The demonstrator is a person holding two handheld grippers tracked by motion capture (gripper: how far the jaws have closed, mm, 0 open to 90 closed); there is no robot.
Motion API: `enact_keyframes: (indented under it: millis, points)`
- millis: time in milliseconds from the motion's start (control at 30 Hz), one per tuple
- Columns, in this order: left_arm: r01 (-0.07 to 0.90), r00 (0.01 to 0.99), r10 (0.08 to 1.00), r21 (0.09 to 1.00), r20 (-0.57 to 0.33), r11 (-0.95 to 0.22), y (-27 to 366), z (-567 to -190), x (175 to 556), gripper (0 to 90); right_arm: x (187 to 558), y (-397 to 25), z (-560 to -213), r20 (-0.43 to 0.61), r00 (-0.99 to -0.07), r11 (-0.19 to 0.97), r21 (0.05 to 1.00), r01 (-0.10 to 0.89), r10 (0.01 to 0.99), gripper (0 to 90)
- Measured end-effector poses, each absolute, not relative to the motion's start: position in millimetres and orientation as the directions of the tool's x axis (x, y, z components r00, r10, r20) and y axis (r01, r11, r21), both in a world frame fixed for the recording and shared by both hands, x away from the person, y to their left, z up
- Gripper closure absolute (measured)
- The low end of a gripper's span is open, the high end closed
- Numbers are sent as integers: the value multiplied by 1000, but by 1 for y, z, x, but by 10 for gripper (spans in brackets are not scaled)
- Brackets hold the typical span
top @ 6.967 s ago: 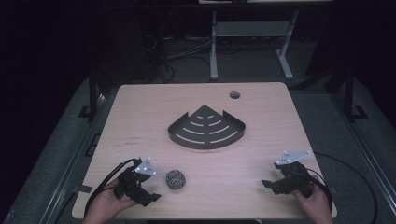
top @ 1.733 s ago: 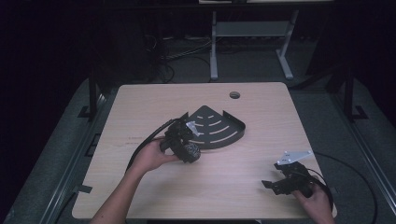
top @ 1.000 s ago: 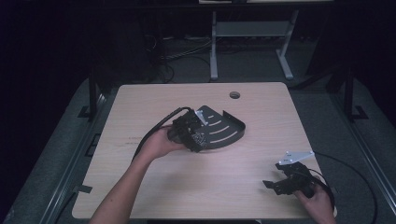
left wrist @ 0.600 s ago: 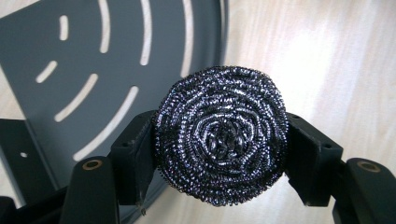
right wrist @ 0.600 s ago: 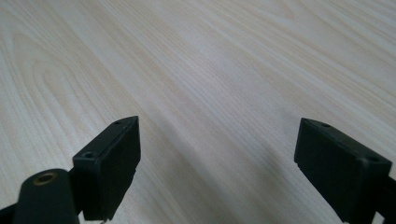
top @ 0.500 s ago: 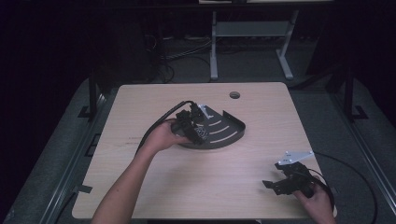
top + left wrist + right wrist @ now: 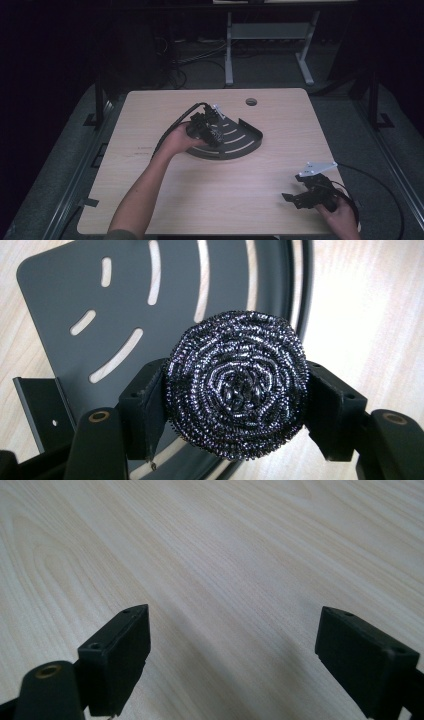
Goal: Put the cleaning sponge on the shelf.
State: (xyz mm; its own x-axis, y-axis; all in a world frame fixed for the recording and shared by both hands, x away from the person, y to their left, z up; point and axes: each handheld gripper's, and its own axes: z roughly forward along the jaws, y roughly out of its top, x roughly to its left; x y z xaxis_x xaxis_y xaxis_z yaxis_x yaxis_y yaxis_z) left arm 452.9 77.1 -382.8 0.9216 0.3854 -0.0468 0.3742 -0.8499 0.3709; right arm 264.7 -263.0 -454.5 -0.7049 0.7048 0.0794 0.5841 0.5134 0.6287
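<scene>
A round steel-wool scourer [image 7: 236,385] is clamped between the jaws of my left gripper [image 7: 235,400], which is shut on it. It hangs just above a dark grey quarter-circle corner shelf [image 7: 60,295] with curved slots. In the high view the left gripper [image 7: 206,129] is over the left part of the shelf [image 7: 240,142] near the table's middle. My right gripper [image 7: 306,196] rests at the table's front right, jaws open over bare wood [image 7: 235,645] with nothing between them.
The light wooden table [image 7: 150,200] has a small round cable hole [image 7: 251,102] at the back. Cables trail from both grippers. A white metal stand [image 7: 270,35] stands on the floor beyond the table.
My left gripper took the scourer from the front left of the table and carried it forward and right, over the shelf. The right gripper has stayed put.
</scene>
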Motion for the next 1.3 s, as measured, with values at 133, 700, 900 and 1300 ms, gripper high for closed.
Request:
enact_keyframes:
  millis: [133,700,900,1300]
  points:
    - [393,913,404,374,-54,-840,78,-388,458,329,264,-262,-454,85,-706,509,632,584,703,142]
    - [436,895,443,330,-58,-837,73,-418,473,325,264,-264,-454,76,-709,516,633,578,701,142]
    - [446,891,448,312,-68,-839,71,-424,476,322,264,-263,-454,79,-712,518,631,578,698,142]
    - [457,886,458,313,-76,-833,71,-428,479,317,264,-263,-454,79,-711,516,632,578,699,142]
